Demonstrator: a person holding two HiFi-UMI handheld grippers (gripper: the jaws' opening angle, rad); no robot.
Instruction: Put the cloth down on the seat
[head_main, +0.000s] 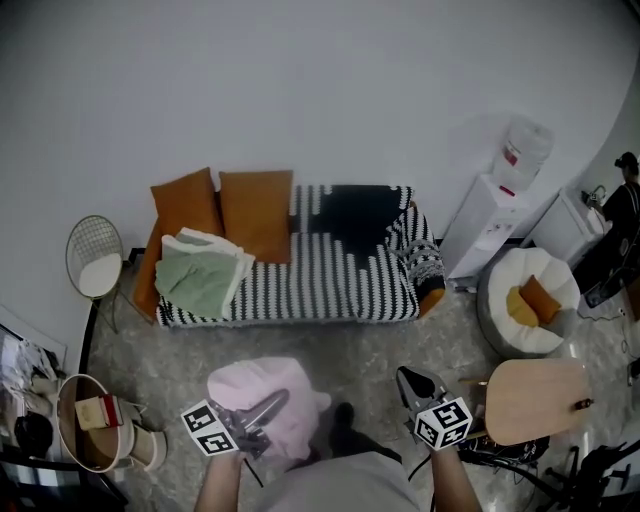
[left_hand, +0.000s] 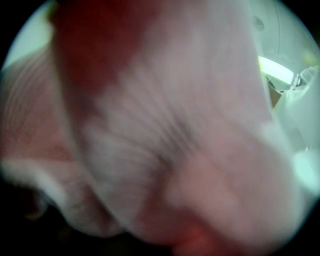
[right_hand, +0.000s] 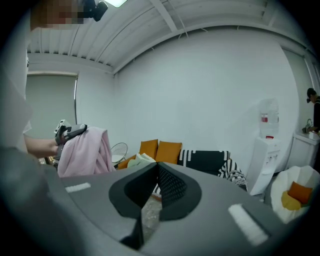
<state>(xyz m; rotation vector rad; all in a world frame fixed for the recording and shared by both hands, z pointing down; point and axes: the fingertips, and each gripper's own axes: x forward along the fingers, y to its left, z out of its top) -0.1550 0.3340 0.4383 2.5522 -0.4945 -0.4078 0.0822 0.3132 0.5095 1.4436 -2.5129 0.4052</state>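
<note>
Left gripper (head_main: 275, 402) is pinched almost all the way in, and it has the pink cloth (head_main: 262, 382) in its grip. The cloth hangs over the jaws in a soft heap. It fills the whole left gripper view, so I see nothing else from there. Right gripper (head_main: 408, 380) has its two jaws pressed together with nothing between them. It is held out in front of me, pointing at the room.

I am at the carrying step, I think. The cloth is up in the air, close to my body, over the floor (head_main: 400, 335). The sofa seat (head_main: 325, 278) is well apart from it, across the room by the wall. So the cloth is not down yet.

Next I need to bring the left gripper over to the sofa seat. The left end has a green blanket (head_main: 195, 278) on it and two orange cushions (head_main: 255, 212) behind. The stripy middle part looks bare, so that seems the best spot. I should lower the cloth until it rests there, then let the jaws open. The right gripper has no job here, as far as I can tell.
</note>
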